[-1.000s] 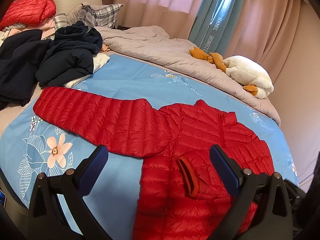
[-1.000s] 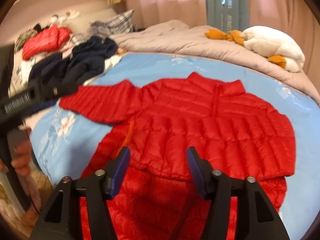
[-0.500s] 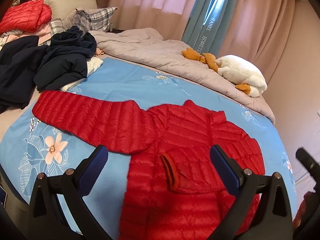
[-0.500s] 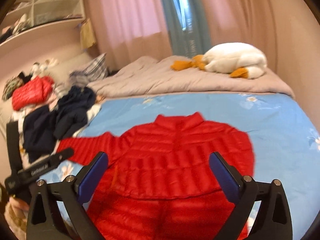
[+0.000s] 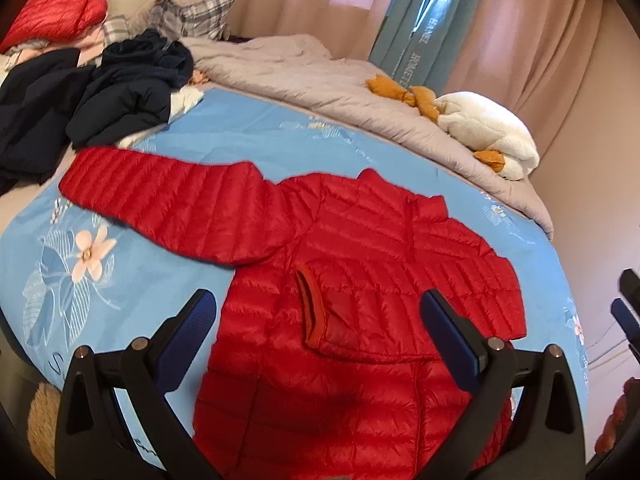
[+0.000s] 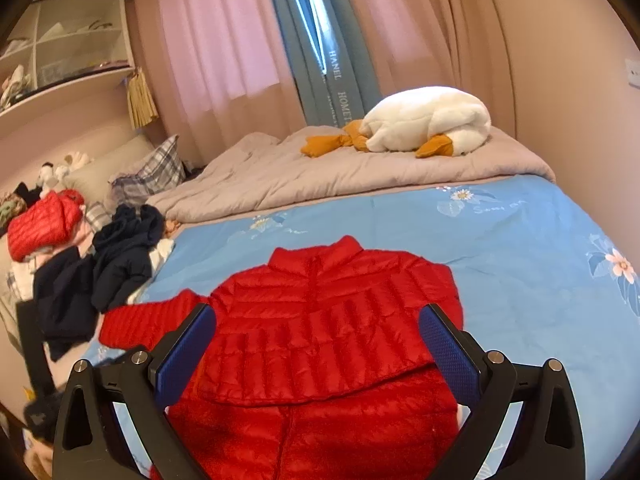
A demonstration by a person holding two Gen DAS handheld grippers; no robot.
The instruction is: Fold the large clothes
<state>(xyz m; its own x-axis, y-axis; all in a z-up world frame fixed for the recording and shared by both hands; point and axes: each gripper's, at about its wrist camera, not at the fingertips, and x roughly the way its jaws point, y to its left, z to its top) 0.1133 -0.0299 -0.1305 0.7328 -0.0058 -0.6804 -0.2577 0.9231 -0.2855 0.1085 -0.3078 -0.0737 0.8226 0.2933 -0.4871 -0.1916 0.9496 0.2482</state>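
A red quilted down jacket (image 5: 360,280) lies flat on the blue floral bedsheet (image 5: 248,128). One sleeve is folded across the chest, its cuff (image 5: 310,308) near the middle. The other sleeve (image 5: 160,196) stretches out to the left. My left gripper (image 5: 320,332) is open and empty, above the jacket's lower half. My right gripper (image 6: 318,344) is open and empty, above the same jacket (image 6: 328,320), and its tip shows at the right edge of the left wrist view (image 5: 628,304).
Dark navy clothes (image 5: 112,92) and a folded red jacket (image 5: 56,12) are piled at the left. A grey duvet (image 6: 320,172) with a white plush goose (image 6: 428,124) lies along the far side. Plaid pillows (image 6: 148,176), curtains and wall shelves stand behind.
My right gripper opened wide and pulled back and up from the jacket. My left gripper stayed open and shifted slightly, the jacket sliding left in its view.
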